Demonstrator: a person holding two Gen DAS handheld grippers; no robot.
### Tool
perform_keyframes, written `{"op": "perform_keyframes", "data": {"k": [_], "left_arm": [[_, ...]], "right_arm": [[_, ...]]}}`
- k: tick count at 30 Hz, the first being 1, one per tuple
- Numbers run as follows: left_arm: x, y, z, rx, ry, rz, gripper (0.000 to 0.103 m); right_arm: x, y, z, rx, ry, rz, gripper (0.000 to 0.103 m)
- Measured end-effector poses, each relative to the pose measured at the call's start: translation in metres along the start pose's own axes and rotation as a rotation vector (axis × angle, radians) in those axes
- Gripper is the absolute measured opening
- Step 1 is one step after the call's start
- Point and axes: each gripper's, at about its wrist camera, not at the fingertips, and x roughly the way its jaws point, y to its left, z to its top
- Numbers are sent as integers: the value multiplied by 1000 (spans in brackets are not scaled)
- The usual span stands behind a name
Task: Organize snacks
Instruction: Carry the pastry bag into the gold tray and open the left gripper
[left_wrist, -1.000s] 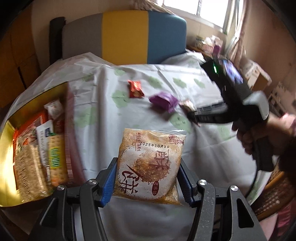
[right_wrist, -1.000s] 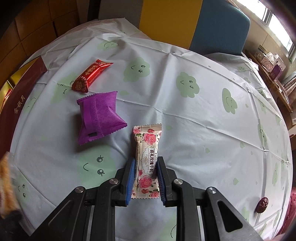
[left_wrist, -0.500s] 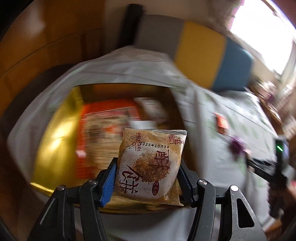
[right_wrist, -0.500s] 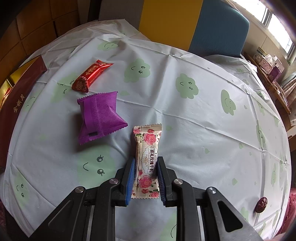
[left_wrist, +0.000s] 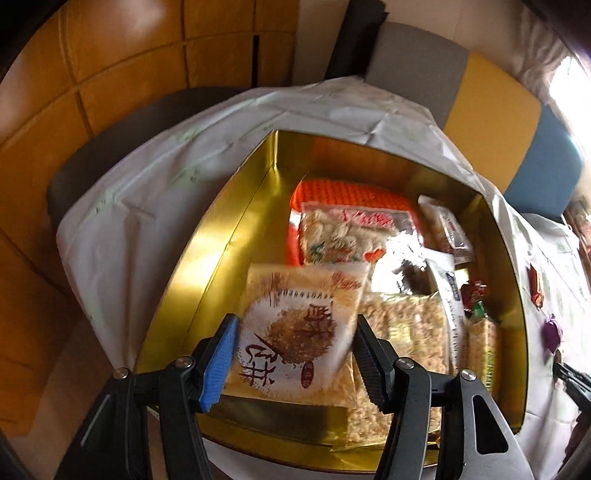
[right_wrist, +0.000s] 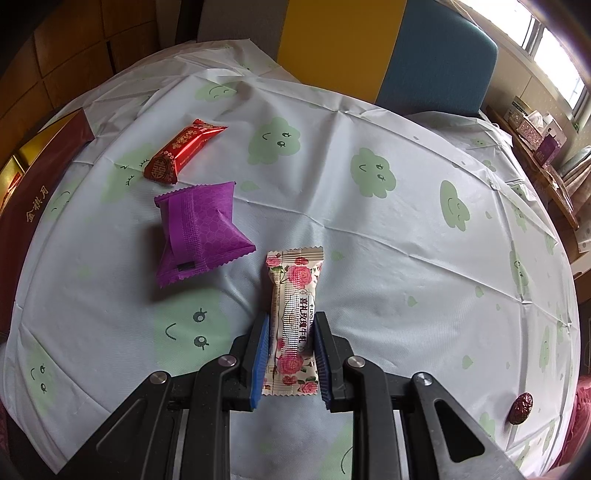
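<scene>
Swung from over the cloud-print tablecloth (right_wrist: 369, 229) to above the gold box (left_wrist: 207, 266), left gripper (left_wrist: 291, 347) clamping a crumb-cake packet (left_wrist: 295, 325). Right gripper (right_wrist: 290, 350) unmoved, clamped on rose-print candy (right_wrist: 293, 321). Gold characters on the maroon box side (right_wrist: 37, 206).

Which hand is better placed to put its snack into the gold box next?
Left. Its tool holds the biscuit packet right over the gold box, while the right tool grips the rose candy above the tablecloth.
</scene>
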Motion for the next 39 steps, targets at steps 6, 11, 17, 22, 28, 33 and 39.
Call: {"op": "perform_keyframes", "data": {"k": [6,11,17,22,28,33,39], "left_arm": [[-2,-9,-6,36,-36,35,62],[-20,-24,-10,83,-104,60,62],[-41,-51,-17,179,-167,46,77],[-50,-68,-24,235,-190,33,82],[-54,-81,-32,261,-185,8,83],[-58,-87,-38,281,-197,-1,83],[-62,-90,-42,296,-208,-15,83]], "right_arm": [[0,0,0,-1,0,0,23],[0,0,0,-2,-1,-3,23],[0,1,-1,-6,-3,-9,23],[-1,2,-1,-1,-5,-11,23],[-1,2,-2,-4,-7,-14,23],[-1,2,-2,-7,-10,-17,23],[-2,3,-3,-9,-17,-22,23]]}}
